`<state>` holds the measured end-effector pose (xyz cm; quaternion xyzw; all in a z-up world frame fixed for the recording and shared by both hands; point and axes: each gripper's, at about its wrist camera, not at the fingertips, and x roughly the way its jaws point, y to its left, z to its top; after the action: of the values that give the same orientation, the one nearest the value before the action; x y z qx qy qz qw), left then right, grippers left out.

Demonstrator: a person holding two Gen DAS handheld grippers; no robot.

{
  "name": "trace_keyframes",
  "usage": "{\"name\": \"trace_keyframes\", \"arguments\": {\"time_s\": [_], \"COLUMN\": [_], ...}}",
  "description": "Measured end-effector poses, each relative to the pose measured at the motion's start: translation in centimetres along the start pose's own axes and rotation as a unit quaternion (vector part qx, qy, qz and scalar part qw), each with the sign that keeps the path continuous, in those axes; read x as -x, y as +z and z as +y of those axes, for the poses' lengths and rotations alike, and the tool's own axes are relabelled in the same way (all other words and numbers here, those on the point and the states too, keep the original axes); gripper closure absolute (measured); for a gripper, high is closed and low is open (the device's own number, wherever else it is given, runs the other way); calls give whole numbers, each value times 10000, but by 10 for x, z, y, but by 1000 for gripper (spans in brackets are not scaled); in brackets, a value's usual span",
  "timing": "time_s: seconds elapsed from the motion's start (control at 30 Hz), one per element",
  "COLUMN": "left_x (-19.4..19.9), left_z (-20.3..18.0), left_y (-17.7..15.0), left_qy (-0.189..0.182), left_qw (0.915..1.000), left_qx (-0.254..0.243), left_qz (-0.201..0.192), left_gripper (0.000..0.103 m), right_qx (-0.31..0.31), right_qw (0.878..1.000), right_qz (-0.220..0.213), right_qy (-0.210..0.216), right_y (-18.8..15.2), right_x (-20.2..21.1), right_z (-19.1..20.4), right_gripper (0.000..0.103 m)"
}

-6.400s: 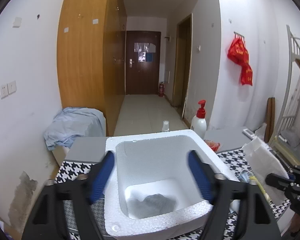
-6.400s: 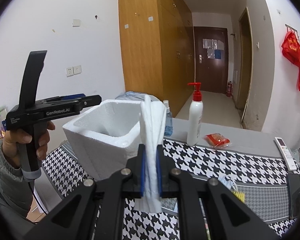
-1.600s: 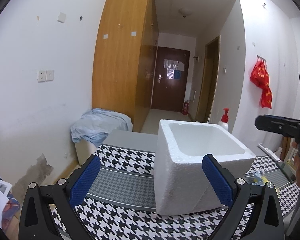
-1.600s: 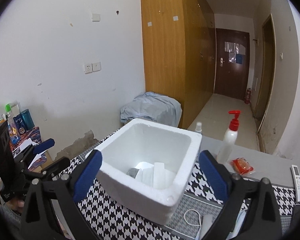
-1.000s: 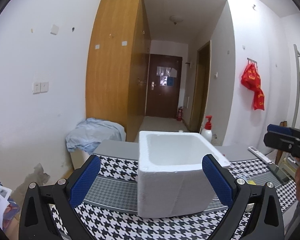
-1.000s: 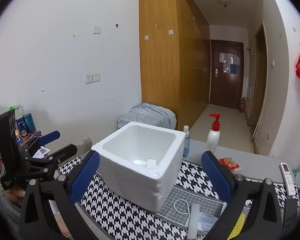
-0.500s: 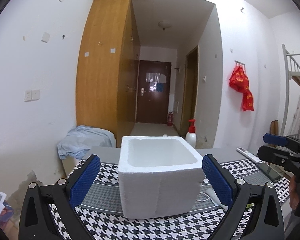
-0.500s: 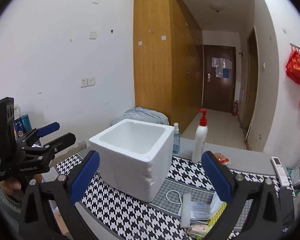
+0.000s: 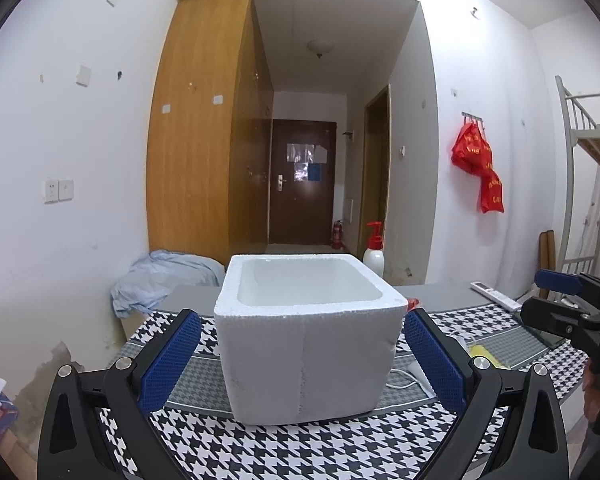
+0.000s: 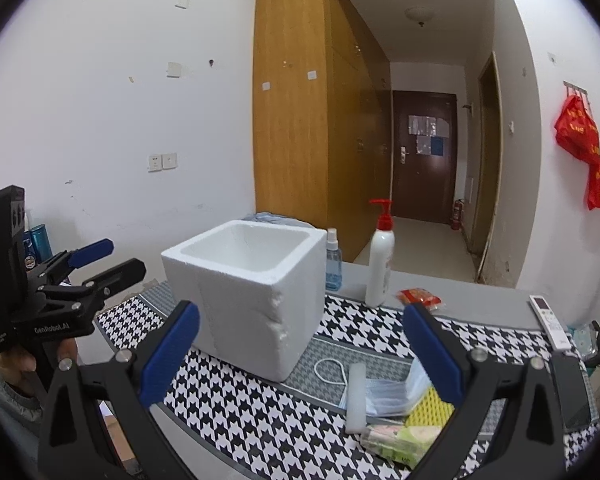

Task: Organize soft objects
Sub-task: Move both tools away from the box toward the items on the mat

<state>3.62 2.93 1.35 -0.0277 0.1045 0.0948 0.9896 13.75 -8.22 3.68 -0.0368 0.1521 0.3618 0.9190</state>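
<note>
A white foam box (image 9: 308,344) (image 10: 252,292) stands open-topped on the houndstooth mat; its inside is hidden from both views. My left gripper (image 9: 302,360) is open and empty, a short way in front of the box, with its blue pads (image 9: 172,356) wide apart. My right gripper (image 10: 300,352) is open and empty too, back from the box's right corner. Near it lie a white foam strip (image 10: 356,396), bagged face masks (image 10: 388,392), a yellow sponge (image 10: 428,404) and a tissue pack (image 10: 404,440). The left gripper (image 10: 80,276) shows at the left, held by a hand.
A pump bottle (image 10: 380,264), spray bottle (image 10: 333,264) and red packet (image 10: 418,296) stand behind the box. A remote (image 10: 548,320) and phone (image 10: 572,396) lie at the right. A white cord (image 10: 332,372) loops by the box. A bluish cloth heap (image 9: 160,280) sits beyond the table's left end.
The right gripper let go of the folded white cloth into the box and stands open. Both grippers drew back and dropped lower, so the box's inside is out of sight.
</note>
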Motion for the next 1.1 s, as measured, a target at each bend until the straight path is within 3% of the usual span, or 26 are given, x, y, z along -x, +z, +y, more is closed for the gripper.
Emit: {"name": "trace_keyframes", "arguments": {"time_s": [0.1,0.5,1.1], "left_x": [-3,-18,-36], "left_z": [-1,-7,-39], "left_y": [-5,-16,-24], "left_qy": [-60,-265,-742], "left_qw": [10000,9992,9956], "left_qx": [25,52,15], "left_qz": [66,280,580], "left_gripper": [1,1,1], "right_qx": [-14,-283,-557], "right_qw": [9998,9991,9957], "right_qz": [18,190,380], "right_qy": [-204,-242,-629], "right_y": [-9,-24,-42], "right_x": [1,-2,17], "right_z": [-1,-16,-41], "right_gripper": [0,0,0]}}
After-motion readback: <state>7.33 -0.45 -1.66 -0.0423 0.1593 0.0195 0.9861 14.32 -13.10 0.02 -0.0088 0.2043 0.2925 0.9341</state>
